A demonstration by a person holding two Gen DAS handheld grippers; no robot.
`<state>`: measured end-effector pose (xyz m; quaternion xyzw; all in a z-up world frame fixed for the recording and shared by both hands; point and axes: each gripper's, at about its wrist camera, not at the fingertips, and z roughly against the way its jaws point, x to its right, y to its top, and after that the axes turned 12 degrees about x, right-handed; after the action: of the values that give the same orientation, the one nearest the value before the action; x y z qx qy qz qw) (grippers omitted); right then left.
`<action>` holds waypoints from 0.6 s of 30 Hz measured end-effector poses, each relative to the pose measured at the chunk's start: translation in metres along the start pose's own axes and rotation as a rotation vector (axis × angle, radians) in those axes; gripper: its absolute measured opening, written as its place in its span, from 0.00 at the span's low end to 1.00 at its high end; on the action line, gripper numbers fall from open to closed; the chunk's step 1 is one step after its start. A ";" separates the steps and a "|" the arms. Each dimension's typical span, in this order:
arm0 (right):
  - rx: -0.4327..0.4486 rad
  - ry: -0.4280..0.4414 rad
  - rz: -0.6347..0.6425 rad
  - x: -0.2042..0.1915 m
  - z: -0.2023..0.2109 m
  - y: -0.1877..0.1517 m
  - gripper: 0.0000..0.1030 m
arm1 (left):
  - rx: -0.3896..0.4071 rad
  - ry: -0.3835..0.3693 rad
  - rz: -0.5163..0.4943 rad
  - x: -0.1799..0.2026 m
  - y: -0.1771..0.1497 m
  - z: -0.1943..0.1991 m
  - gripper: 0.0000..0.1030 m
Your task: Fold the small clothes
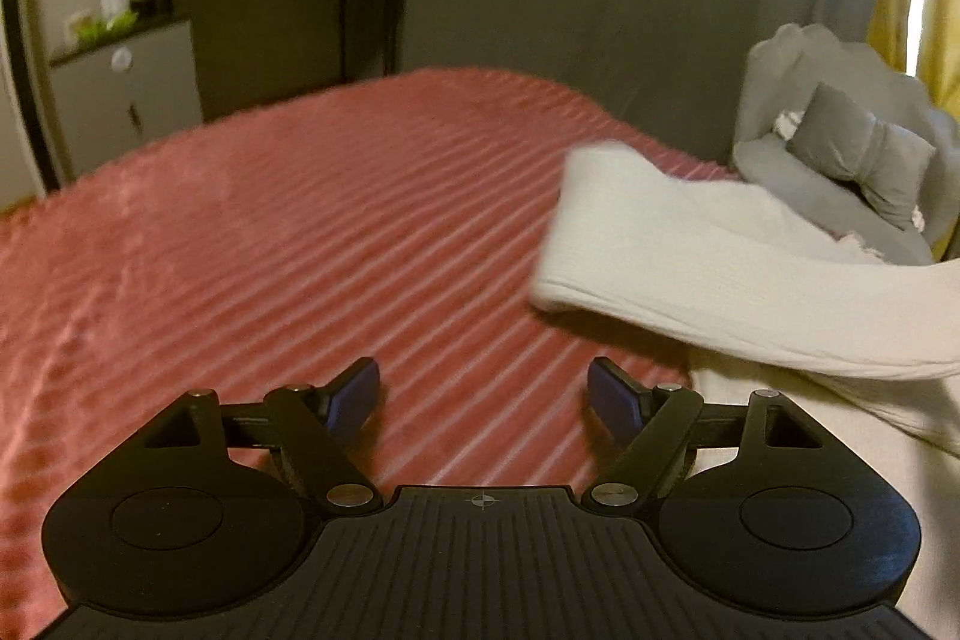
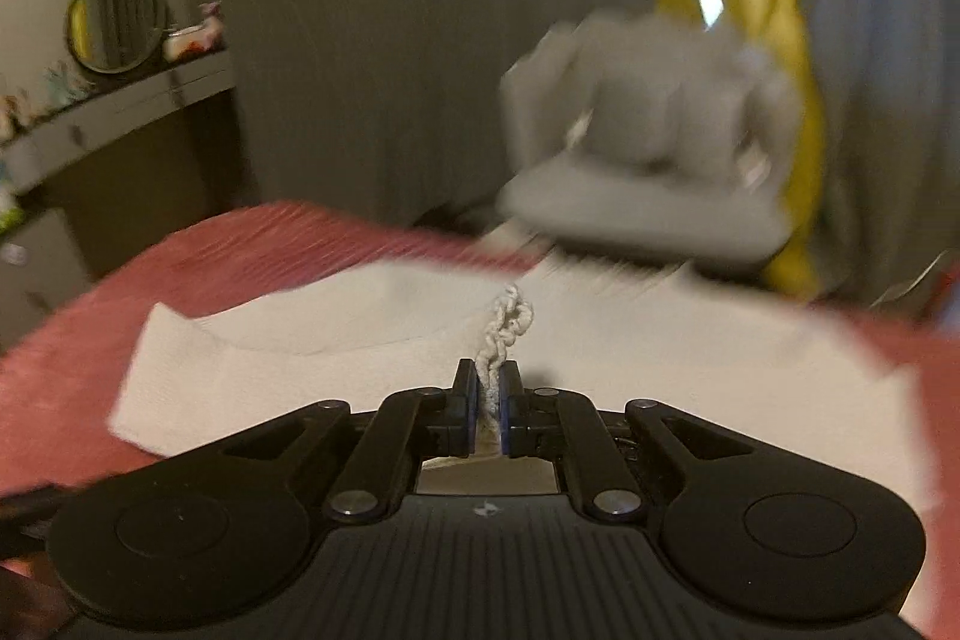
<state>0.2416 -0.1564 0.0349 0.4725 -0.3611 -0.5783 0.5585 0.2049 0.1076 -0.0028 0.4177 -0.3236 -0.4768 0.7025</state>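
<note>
Pinching a bunched bit of the white garment [image 2: 420,364], your right gripper [image 2: 487,400] had its jaws all but closed, a twisted ridge of cloth standing up between the pads, so the hold looked narrow rather than broad. Your left gripper [image 1: 485,394] stood wide open over the bare red bedspread [image 1: 270,232] with nothing in it, just beside the garment's near edge. The garment lay spread on the bed toward the right side, one long white part [image 1: 720,274] raised and reaching across in the left view; which part of the clothing that was I could not tell, as the pictures were blurred. A grey cushion pile [image 1: 852,148] sat at the far end of the bed, near the cloth. To do this fold well, you probably needed more fabric in the right pads than that thin pinch, since a twisted nip tends to slip or drag the layer askew. You would have done well to bring the left gripper onto the matching edge, so both corners lifted level, then carry the flap straight over and lay it flat before letting go. Keeping the lift low would likely have stopped the rest of the garment sliding on the ribbed spread.
</note>
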 end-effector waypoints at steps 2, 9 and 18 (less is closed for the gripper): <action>0.011 -0.068 0.007 0.022 0.006 0.002 0.06 | 0.012 -0.032 -0.014 0.005 -0.001 0.003 0.79; -0.087 -0.235 -0.162 0.115 0.005 -0.024 0.07 | 0.001 -0.090 -0.047 0.020 -0.007 0.006 0.79; -0.177 -0.138 -0.331 0.139 -0.009 -0.048 0.27 | 0.095 -0.189 -0.206 0.064 -0.004 0.013 0.87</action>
<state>0.2453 -0.2867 -0.0333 0.4336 -0.2635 -0.7228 0.4691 0.2135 0.0429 0.0035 0.4349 -0.3660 -0.5678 0.5954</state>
